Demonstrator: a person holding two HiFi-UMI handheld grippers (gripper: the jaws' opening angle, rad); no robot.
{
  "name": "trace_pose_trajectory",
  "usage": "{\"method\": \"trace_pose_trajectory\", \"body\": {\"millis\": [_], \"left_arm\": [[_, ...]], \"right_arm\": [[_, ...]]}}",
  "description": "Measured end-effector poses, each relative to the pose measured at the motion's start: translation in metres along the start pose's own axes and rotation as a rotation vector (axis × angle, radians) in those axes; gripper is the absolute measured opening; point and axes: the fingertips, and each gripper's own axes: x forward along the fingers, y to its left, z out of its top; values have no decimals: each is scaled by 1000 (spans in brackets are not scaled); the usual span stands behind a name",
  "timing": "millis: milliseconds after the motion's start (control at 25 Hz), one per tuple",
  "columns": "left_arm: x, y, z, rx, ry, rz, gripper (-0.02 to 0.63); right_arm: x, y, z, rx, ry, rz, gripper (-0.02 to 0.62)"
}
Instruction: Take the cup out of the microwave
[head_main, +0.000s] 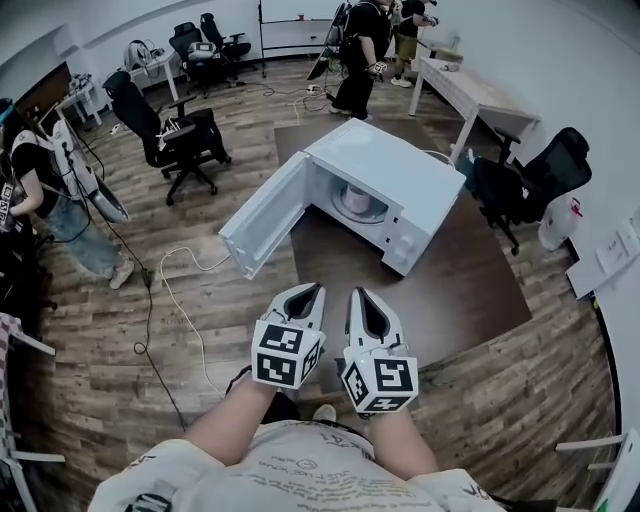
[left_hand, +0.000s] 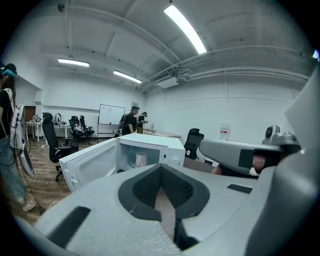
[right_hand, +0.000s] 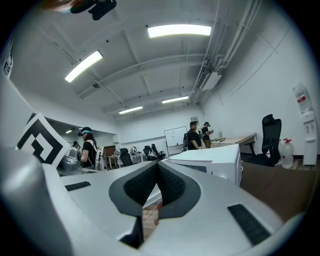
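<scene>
A white microwave (head_main: 385, 175) stands on a dark brown table (head_main: 470, 290) with its door (head_main: 262, 215) swung wide open to the left. A pale cup (head_main: 356, 198) sits upright inside on the turntable; the left gripper view shows the cup (left_hand: 141, 159) in the lit cavity. My left gripper (head_main: 311, 290) and right gripper (head_main: 359, 295) hover side by side short of the table's near edge, well apart from the microwave, both pointing toward it. Both are shut with nothing between the jaws. The right gripper view shows only the microwave's (right_hand: 212, 159) closed side, with the cup hidden.
A white cable (head_main: 185, 300) trails on the wooden floor left of the table. Black office chairs stand at the left (head_main: 165, 130) and the right (head_main: 525, 185). A person (head_main: 45, 195) stands at far left, others (head_main: 360, 50) at the back by a long desk (head_main: 480, 95).
</scene>
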Motion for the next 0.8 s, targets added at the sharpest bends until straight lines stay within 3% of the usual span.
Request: {"method": "trace_pose_trajectory", "body": {"millis": [360, 800], "left_arm": [[54, 30, 2, 23, 5, -45, 11], [159, 75, 10, 54, 44, -125, 12]], "right_arm": [[29, -29, -8, -20, 3, -109, 14], [88, -63, -16, 16, 60, -259, 14]]}}
